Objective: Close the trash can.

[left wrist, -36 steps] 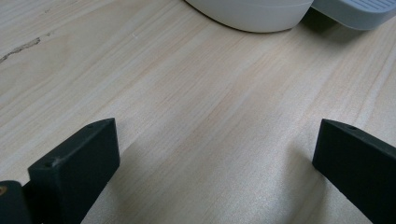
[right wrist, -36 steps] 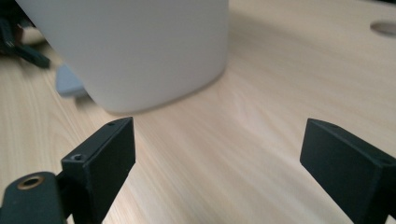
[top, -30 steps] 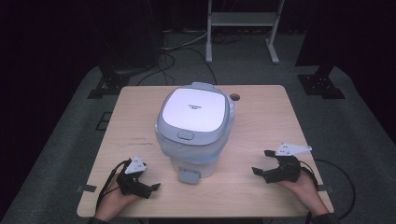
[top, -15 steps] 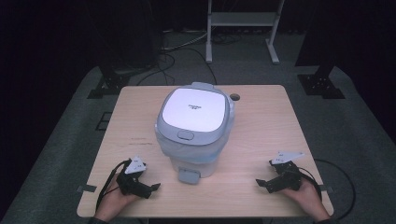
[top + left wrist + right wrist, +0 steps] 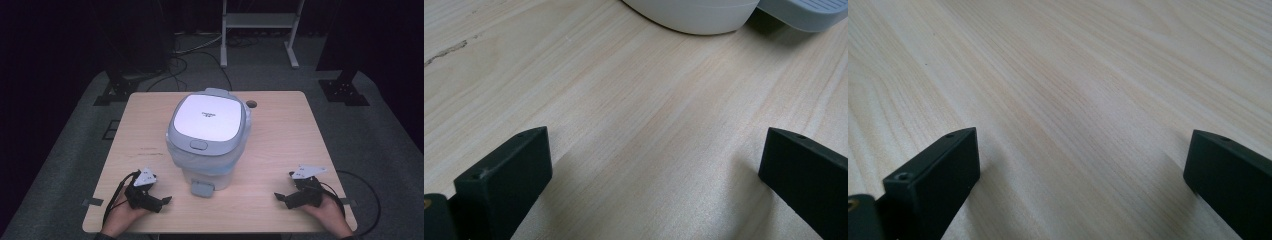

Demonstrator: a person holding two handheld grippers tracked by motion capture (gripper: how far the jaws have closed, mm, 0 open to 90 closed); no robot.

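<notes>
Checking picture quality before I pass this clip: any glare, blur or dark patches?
High view: the bin's white lid glares, the room behind is nearly black, the table is evenly lit. Left gripper view: the bin's base is sharp, the near claw tips soft. Right gripper view: wood grain clear, soft shadows beside the claw.

The high view looks forward and down over the whole table (image 5: pixel 280 150). Each gripper view skims close above the tabletop; the left one shares the bin's (image 5: pixel 694 15) base, at its 12 o'clock.
</notes>
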